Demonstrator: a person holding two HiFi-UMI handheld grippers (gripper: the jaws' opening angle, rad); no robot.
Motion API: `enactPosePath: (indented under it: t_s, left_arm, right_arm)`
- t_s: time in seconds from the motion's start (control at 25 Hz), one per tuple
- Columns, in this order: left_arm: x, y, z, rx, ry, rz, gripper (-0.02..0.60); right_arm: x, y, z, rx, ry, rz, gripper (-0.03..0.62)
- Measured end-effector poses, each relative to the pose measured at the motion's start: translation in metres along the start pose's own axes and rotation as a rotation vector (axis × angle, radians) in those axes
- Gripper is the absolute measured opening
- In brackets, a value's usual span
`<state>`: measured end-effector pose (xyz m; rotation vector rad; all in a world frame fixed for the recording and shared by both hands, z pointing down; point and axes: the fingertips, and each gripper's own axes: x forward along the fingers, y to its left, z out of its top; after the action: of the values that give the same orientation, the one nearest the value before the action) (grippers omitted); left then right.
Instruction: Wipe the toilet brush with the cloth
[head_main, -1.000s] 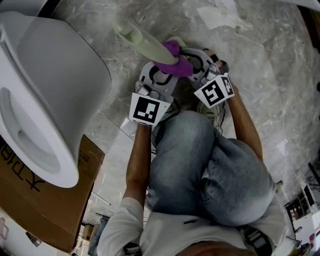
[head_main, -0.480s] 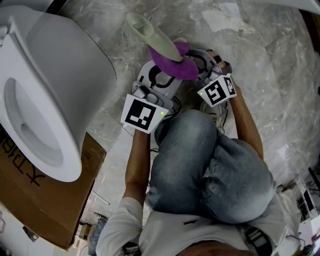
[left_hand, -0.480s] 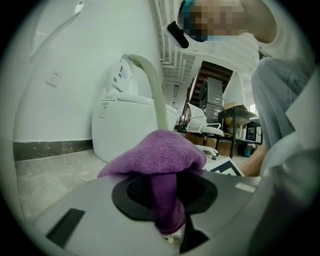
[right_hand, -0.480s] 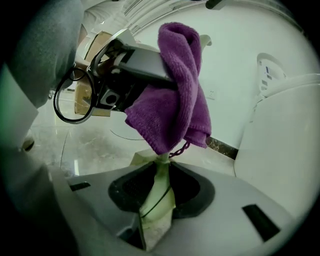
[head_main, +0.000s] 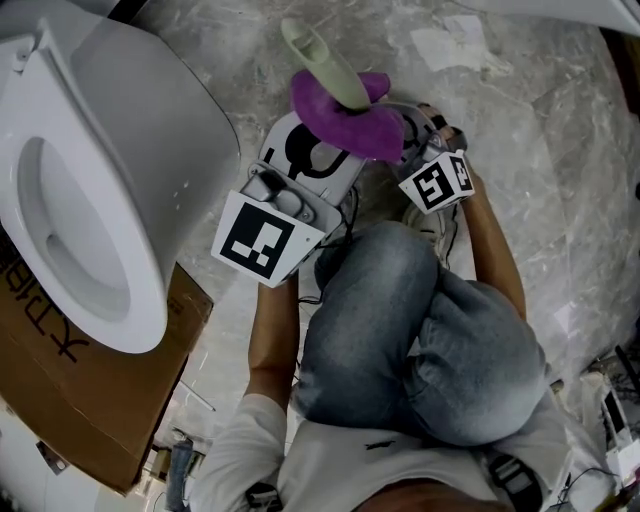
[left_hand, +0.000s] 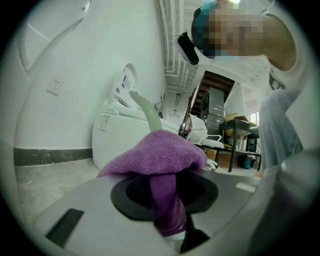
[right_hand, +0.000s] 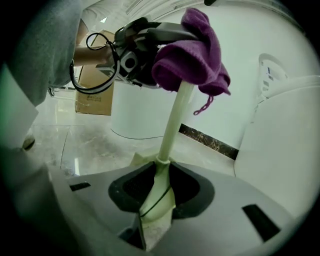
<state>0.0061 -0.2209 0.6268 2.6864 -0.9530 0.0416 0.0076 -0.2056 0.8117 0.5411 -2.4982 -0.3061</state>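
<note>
Person is crouching on the marble floor (head_main: 560, 130) beside the toilet (head_main: 150, 140). Right gripper (right_hand: 156, 197) is clenching one end of the pale green toilet brush (head_main: 320, 55), holding it slanted up off the floor. Left gripper (left_hand: 166, 200) is pinching the purple cloth (head_main: 345, 115); a fold is running between its jaws, which have just been easing a little wider. Cloth is draping over the shaft, close to the free end. My reading: wiping is well under way, with the bare shaft below the cloth looking covered and the tip beyond it waiting its turn.
</note>
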Motion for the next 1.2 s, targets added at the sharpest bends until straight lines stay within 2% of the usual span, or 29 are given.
enactPosePath:
  t_s: [0.32,0.48,0.68,1.2]
  left_arm:
    - [-0.009,0.007,0.055,-0.029,-0.086,0.030,0.142]
    - [-0.009,0.010,0.067,-0.045,-0.119,0.039,0.149]
    - [-0.004,0.006,0.048,0.028,-0.085,0.048,0.142]
    - [0.007,0.001,-0.033,0.089,0.026,0.034,0.108]
  right_arm:
    - [0.001,0.001,0.000,-0.004,0.004,0.003,0.092]
    - [0.001,0.001,0.000,-0.009,0.006,0.004,0.092]
    - [0.001,0.001,0.000,-0.013,0.007,0.005,0.092]
    - [0.001,0.001,0.000,-0.017,0.005,0.002,0.092]
